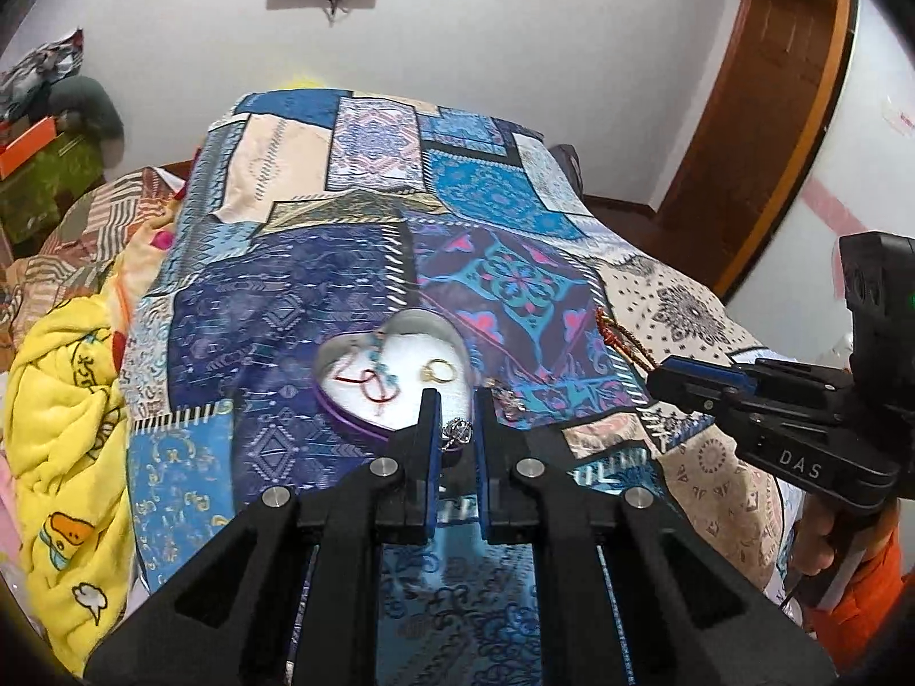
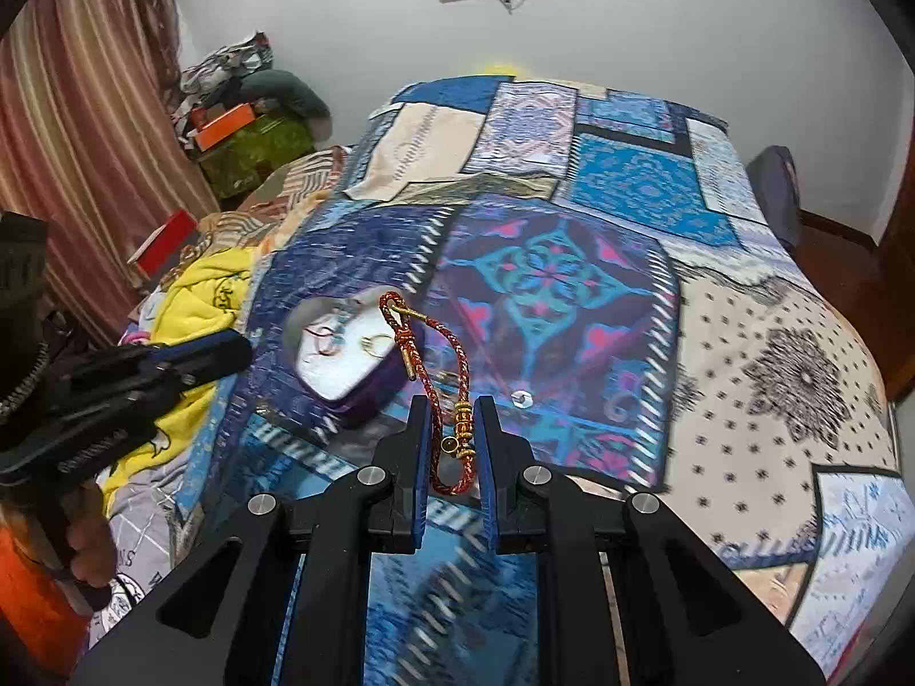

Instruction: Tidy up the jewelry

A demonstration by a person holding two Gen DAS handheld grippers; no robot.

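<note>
A heart-shaped purple box (image 1: pixel 366 429) with white lining lies open on the patchwork bedspread (image 1: pixel 354 228); it holds a red thread piece (image 1: pixel 366 386), a turquoise bead string (image 1: pixel 384 369) and gold rings (image 1: pixel 437 371). My left gripper (image 1: pixel 456 434) hovers at the box's near rim, shut on a small silver ring (image 1: pixel 456 431). My right gripper (image 2: pixel 453 446) is shut on a red braided cord bracelet (image 2: pixel 426 343) with gold beads, held just right of the box (image 2: pixel 349 366). The right gripper also shows in the left view (image 1: pixel 686 380), with the bracelet (image 1: pixel 617 337) hanging from it.
A small silver piece (image 2: pixel 520 398) lies on the bedspread right of the bracelet. More jewelry (image 1: pixel 506 397) lies by the box's right edge. A yellow blanket (image 1: pixel 63 457) is bunched at the bed's left. Boxes (image 2: pixel 246 143) stand in the far left corner. A wooden door (image 1: pixel 760 131) is at the right.
</note>
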